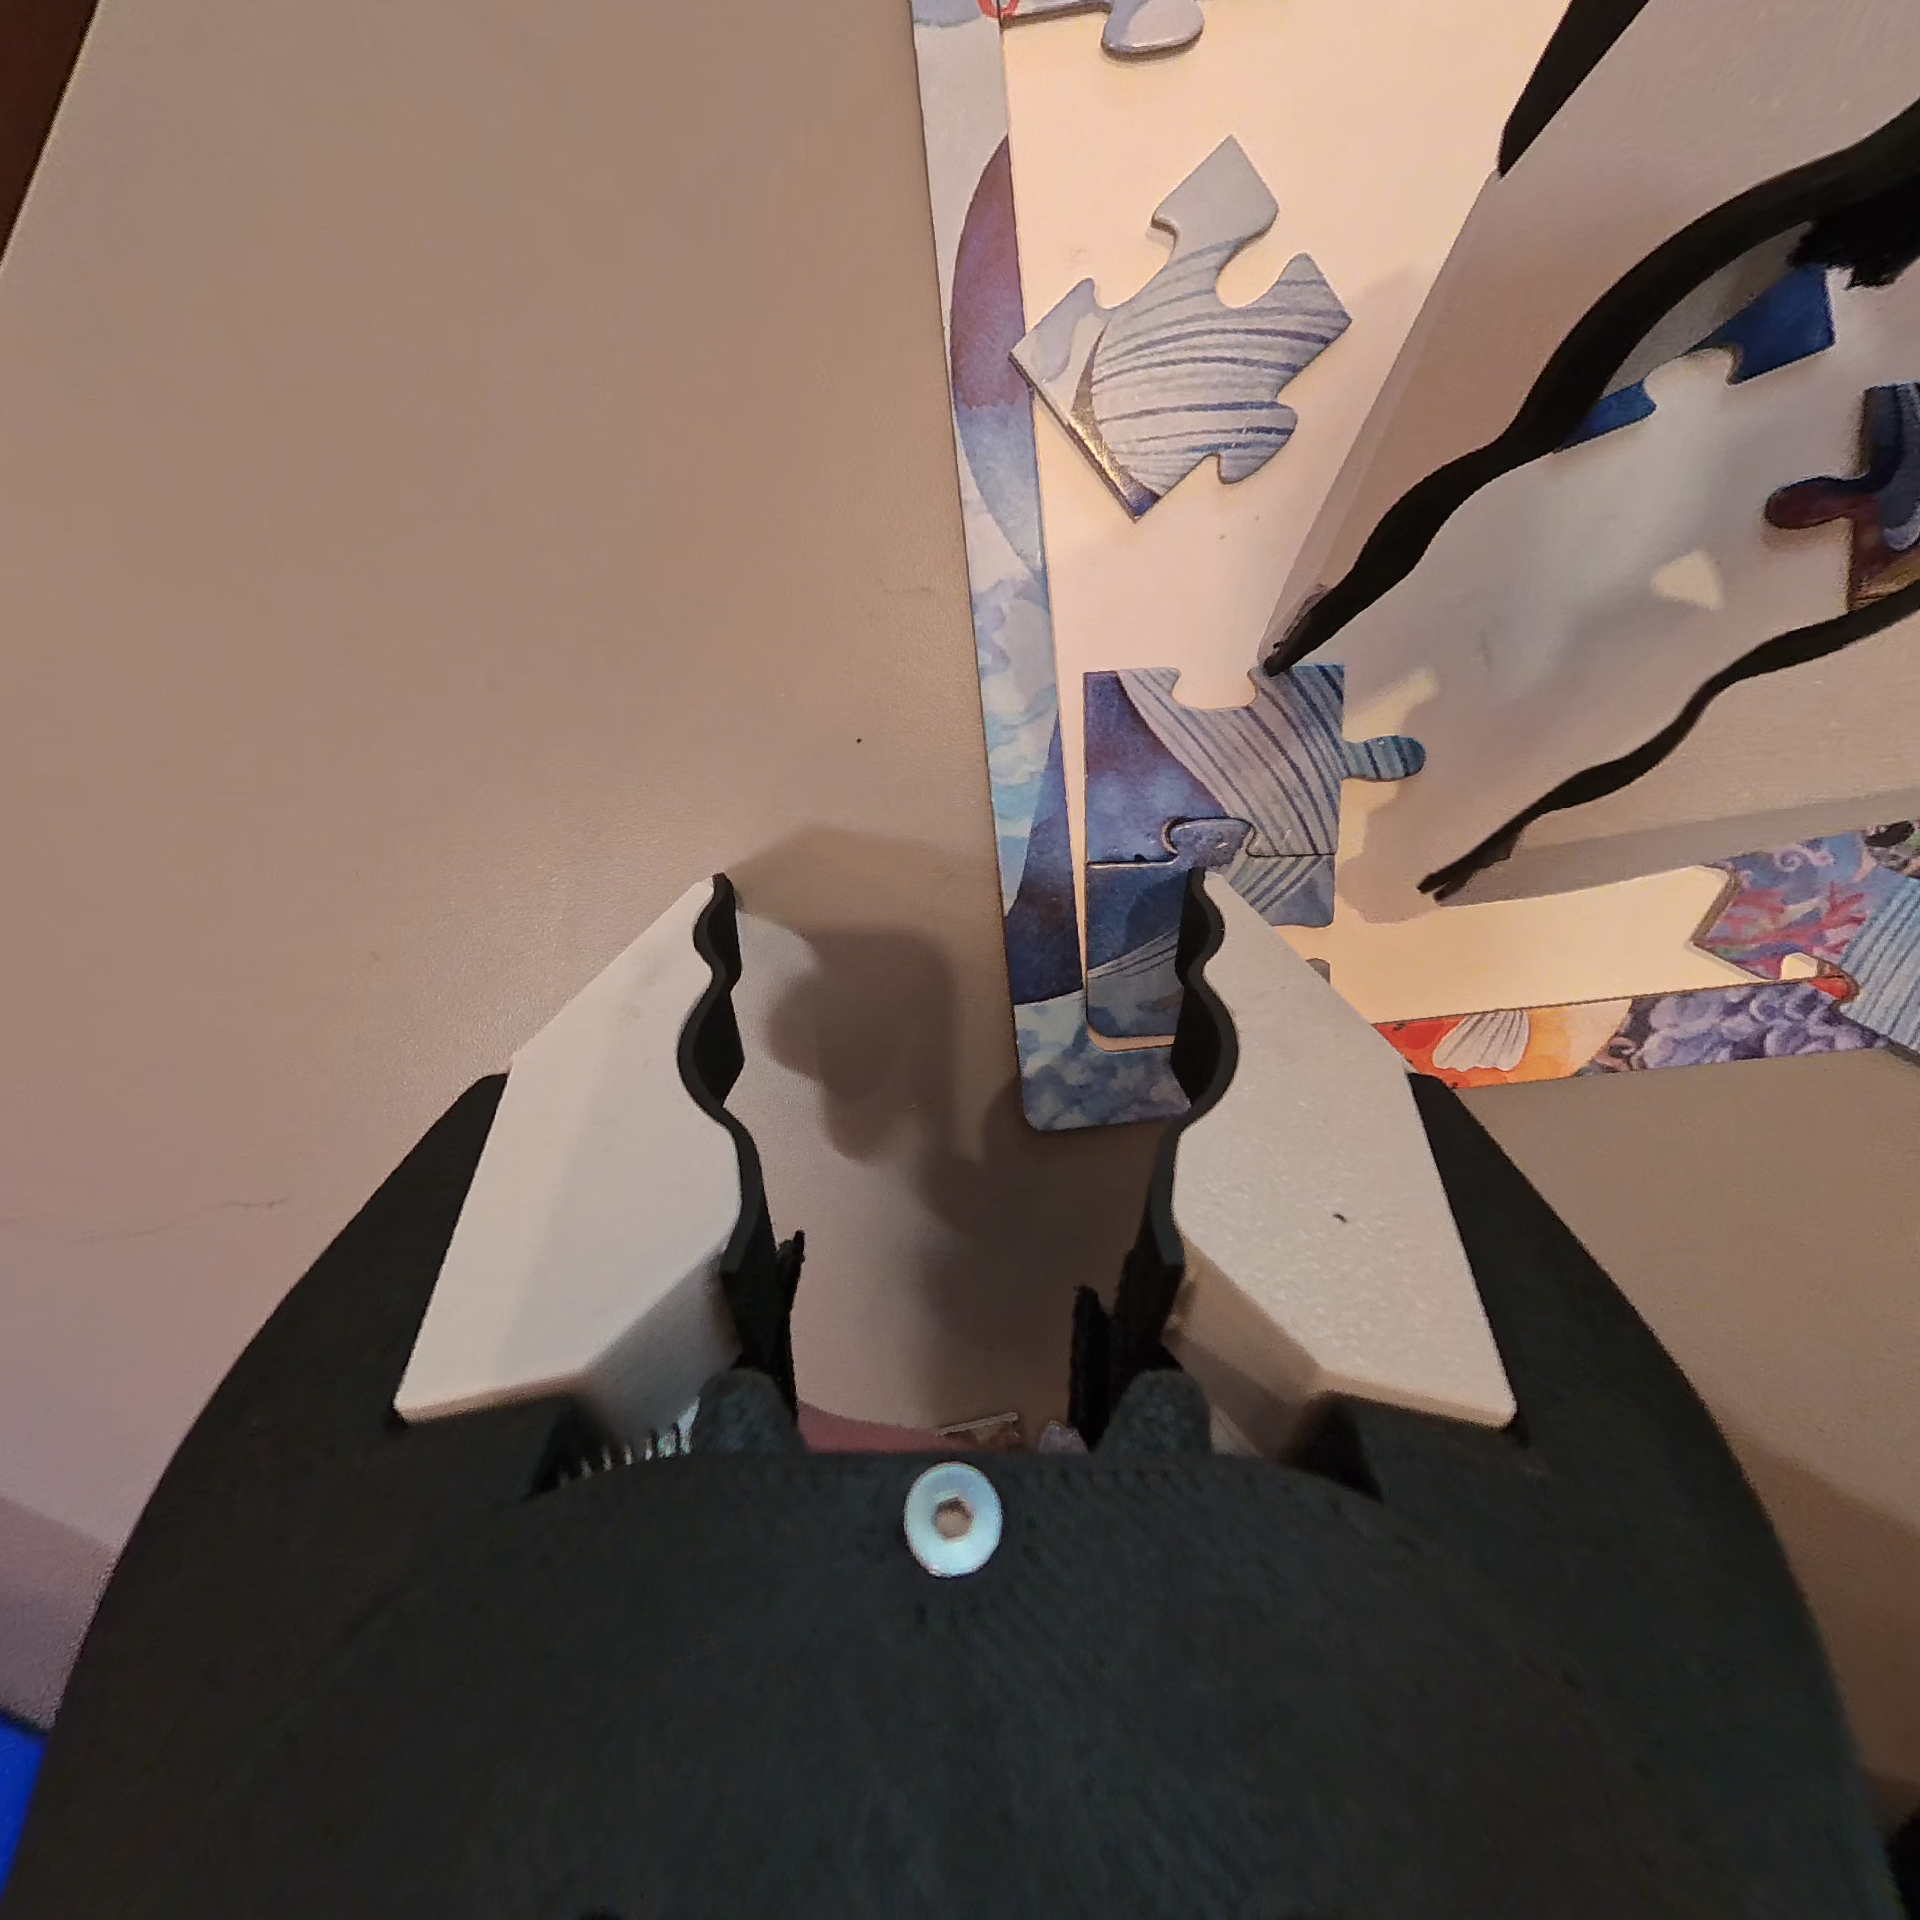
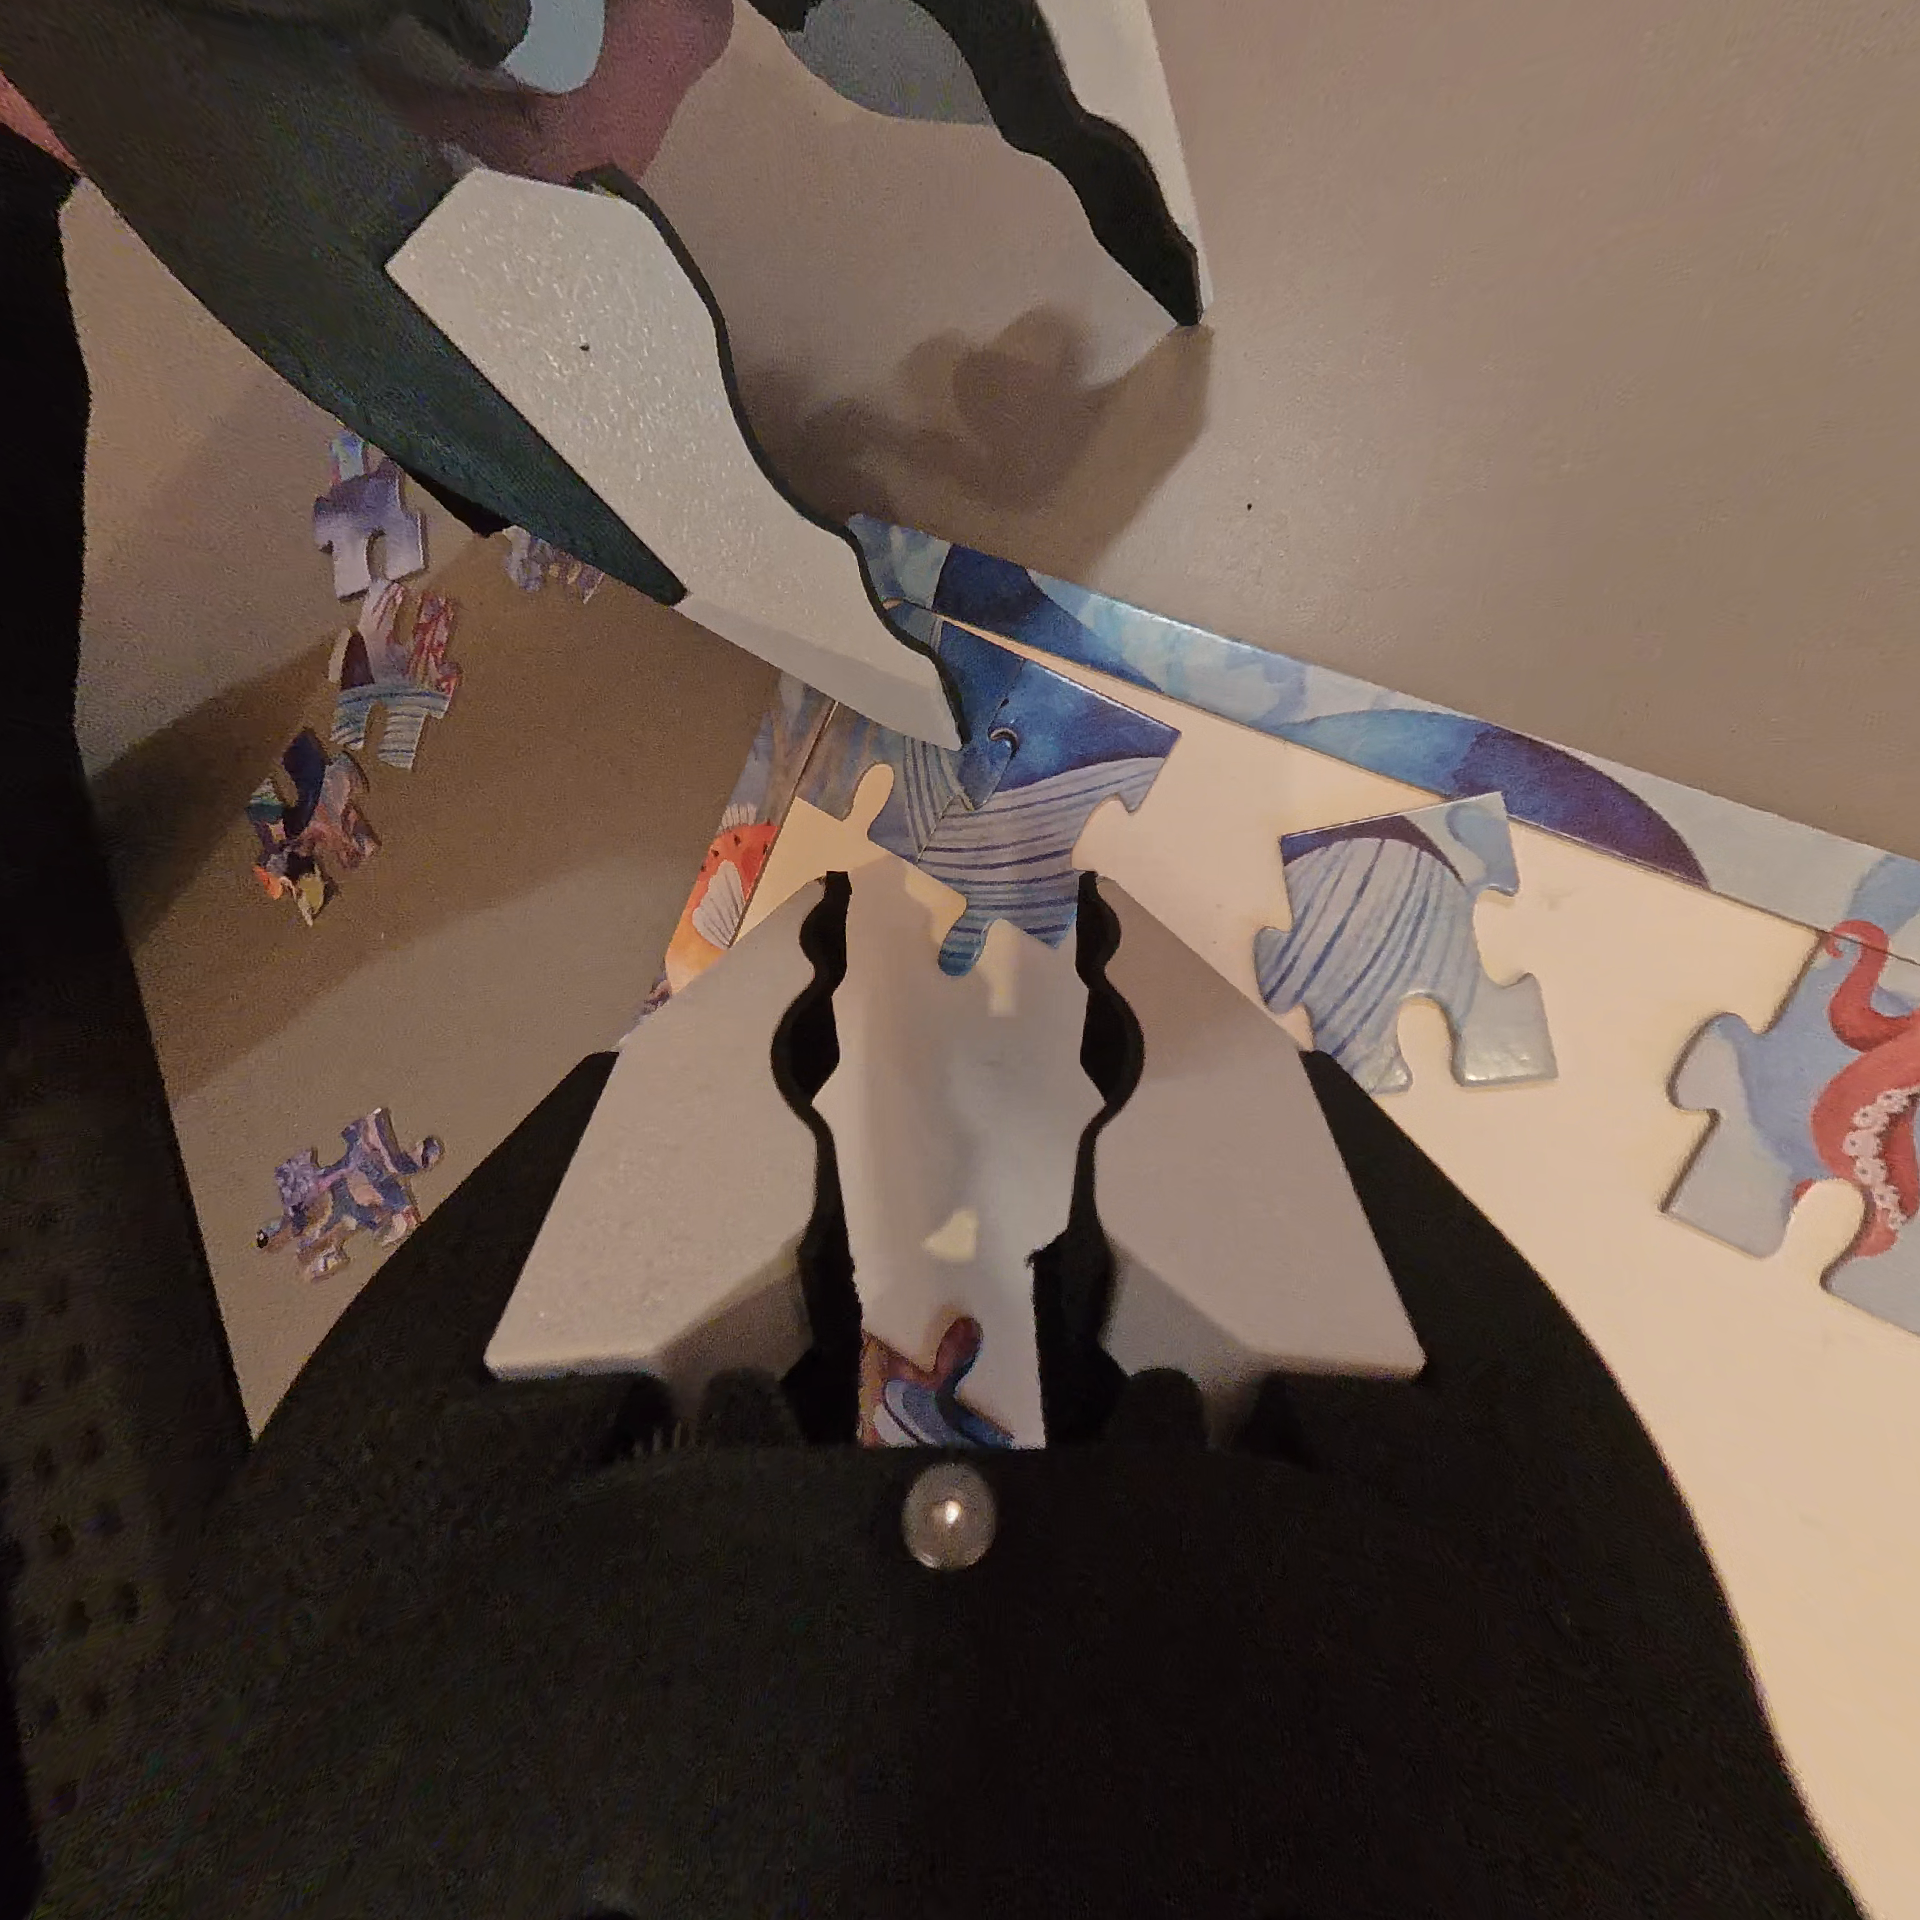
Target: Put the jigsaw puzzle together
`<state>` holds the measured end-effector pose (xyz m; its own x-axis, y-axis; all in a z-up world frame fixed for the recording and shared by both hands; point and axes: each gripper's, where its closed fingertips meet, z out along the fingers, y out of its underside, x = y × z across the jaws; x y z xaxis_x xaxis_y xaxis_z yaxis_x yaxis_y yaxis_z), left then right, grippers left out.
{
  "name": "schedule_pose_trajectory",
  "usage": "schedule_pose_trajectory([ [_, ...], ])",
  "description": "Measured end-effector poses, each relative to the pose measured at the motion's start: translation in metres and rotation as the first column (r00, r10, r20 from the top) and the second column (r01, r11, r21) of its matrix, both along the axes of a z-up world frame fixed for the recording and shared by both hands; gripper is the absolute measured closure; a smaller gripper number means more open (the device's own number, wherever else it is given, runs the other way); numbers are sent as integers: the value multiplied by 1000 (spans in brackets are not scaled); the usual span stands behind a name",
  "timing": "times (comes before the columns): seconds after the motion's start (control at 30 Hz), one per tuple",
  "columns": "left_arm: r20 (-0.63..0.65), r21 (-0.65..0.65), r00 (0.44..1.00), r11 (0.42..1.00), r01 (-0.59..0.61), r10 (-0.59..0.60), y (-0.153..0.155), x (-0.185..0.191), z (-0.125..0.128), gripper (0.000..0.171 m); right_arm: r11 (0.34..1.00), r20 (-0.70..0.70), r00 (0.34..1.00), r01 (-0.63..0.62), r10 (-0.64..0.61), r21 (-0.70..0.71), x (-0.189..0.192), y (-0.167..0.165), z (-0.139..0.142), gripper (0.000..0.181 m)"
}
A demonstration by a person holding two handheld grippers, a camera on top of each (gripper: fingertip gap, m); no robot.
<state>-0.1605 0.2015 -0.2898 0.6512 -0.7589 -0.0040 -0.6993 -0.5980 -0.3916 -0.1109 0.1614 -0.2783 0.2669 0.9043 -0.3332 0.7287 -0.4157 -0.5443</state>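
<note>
Left wrist view: left tool [image 1: 958, 883] spread apart, clamped on nothing, one fingertip over the two joined blue whale-striped cardboard pieces [image 1: 1205, 769] seated in the near corner of the blue-bordered cardboard puzzle tray [image 1: 982, 623], other fingertip out over the beige counter [image 1: 468, 520]. Right wrist view: right tool [image 2: 961, 883] likewise apart and empty, hovering over the tray's cream floor, just short of the joined pieces. From the left side, one of its tips at the far edge of those pieces, contact likely but not certain.

Just beyond, inside the tray, a loose pale-blue striped cardboard piece [image 1: 1184, 343], unjoined and skewed. Farther along, a piece with a red octopus arm [image 2: 1818, 1122]. More loose colourful pieces [image 2: 343, 1184] out on the counter beside the tray.

Probably light, thin, stiff and flat-lying, with a glossy face: hard to pinch from above, easy to skid. Best taken across two opposite edges of the body, clear of the knobs, or nudged until one edge lifts. Gentle squeeze only, since tabs likely bend or crease.
</note>
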Motion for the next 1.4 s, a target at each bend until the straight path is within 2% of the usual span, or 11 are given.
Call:
schedule_pose_trajectory([
  [0.3,-5,-5,1000,1000,-10,10,0,-8,0,86,989,-100,995,-17,3,-145,-4,-8,5,142],
  [0.33,0,1,1000,1000,-15,15,1,-8,0,85,980,-157,987,-60,31,-188,-8,-16,11,170],
  [0.37,13,-3,1000,1000,-17,17,1,-6,0,87,954,-278,960,-118,38,-276,-19,-30,29,176],
  [0.4,21,-4,1000,1000,-15,15,2,-4,-1,89,943,-304,952,-130,32,-307,-25,-35,33,181],
  [0.47,19,3,1000,1000,-11,11,2,-4,0,89,969,-177,980,-127,89,-213,-22,-36,13,173],
  [0.53,24,3,1000,1000,-12,12,2,-4,0,88,978,-193,980,-91,54,-186,-21,-26,17,154],
  [0.63,16,5,1000,1000,-9,9,3,-4,0,88,999,-121,992,-37,42,39,-9,5,14,141],
  [0.7,11,7,1000,1000,-7,7,3,-4,0,88,980,-39,996,-75,84,186,-1,15,4,128],
  [0.83,14,6,1000,1000,-9,9,3,-4,0,89,968,-23,992,-113,121,226,-8,10,-5,115],
  [1.17,11,4,1000,1000,-10,10,3,-4,0,89,956,-32,990,-122,135,266,-12,9,-6,123],
  [1.4,11,5,1000,1000,-11,11,3,-4,0,88,986,-141,984,-90,110,137,-12,7,1,124],
])
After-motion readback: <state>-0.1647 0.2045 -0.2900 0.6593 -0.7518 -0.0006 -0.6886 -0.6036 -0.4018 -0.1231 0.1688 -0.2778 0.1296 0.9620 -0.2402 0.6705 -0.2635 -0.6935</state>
